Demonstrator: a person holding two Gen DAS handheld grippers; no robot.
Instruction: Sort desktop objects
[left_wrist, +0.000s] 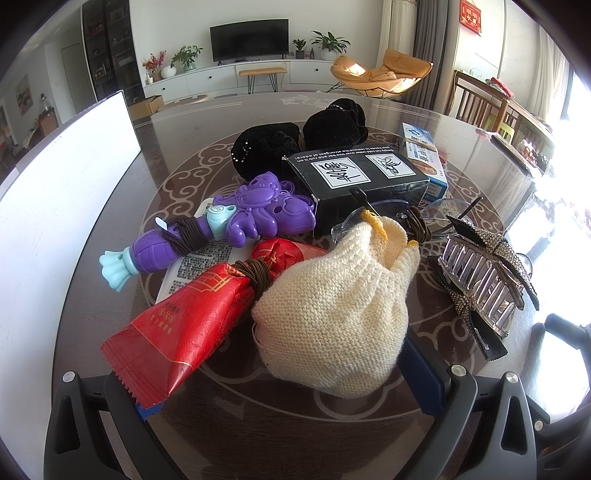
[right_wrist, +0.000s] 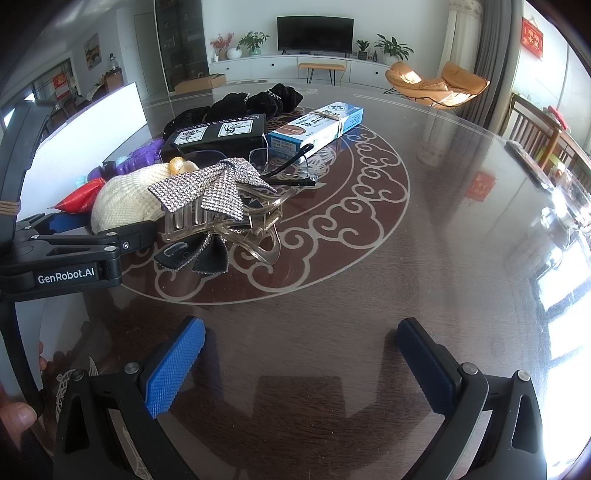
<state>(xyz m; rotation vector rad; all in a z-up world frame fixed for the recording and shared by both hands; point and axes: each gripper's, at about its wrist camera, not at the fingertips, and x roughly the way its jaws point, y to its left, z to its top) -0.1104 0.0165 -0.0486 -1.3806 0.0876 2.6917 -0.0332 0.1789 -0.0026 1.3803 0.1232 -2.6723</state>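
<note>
2 views were compared: bare worktop was seen beneath the wide-open right gripper; the left gripper, jaws spread, was crowded by a cream knitted pouch.

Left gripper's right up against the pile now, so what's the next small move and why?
Probably close the left gripper on the cream knitted pouch. The pouch sits between its open fingers, the red snack wrapper overlapping the left one, so closing gently should take the pouch alone. The right gripper is open over bare table, clear of the rhinestone bow hair claw.
</note>
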